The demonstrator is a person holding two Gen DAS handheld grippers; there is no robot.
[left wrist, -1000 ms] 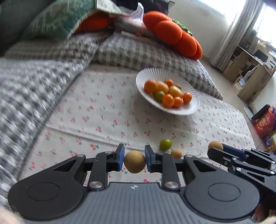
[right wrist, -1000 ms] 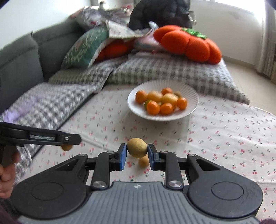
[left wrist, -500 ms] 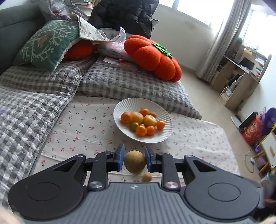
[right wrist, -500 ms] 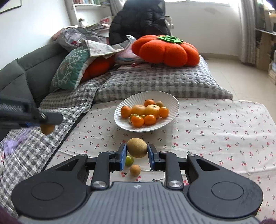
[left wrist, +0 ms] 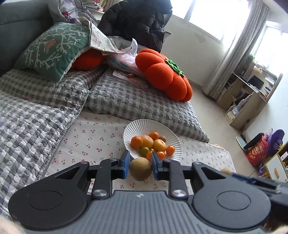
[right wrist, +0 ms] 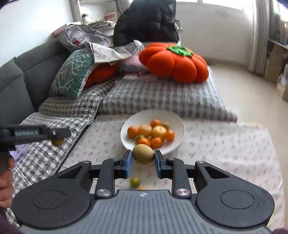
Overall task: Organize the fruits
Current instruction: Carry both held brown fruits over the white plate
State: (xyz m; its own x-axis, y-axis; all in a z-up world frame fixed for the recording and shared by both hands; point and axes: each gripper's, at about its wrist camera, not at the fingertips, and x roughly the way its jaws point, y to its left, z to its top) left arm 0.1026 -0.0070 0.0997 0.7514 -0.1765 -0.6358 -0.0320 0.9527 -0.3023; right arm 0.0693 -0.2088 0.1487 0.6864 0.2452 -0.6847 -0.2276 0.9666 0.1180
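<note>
White plate sits near cloth's far edge, bare cloth to its left; left gripper and right gripper, both angled down short of the plate, each clamp a brown fruit

A white ribbed plate near the far edge of the cherry-print cloth holds orange, yellow and green fruits, while one green fruit lies on the cloth nearer.

Bright daylight floods in from the far windows, blown out to white glare. The right wrist view is motion-blurred, smearing the cherry-print cloth; the left wrist view stays sharper. Fisheye distortion bends both frames' edges.
</note>
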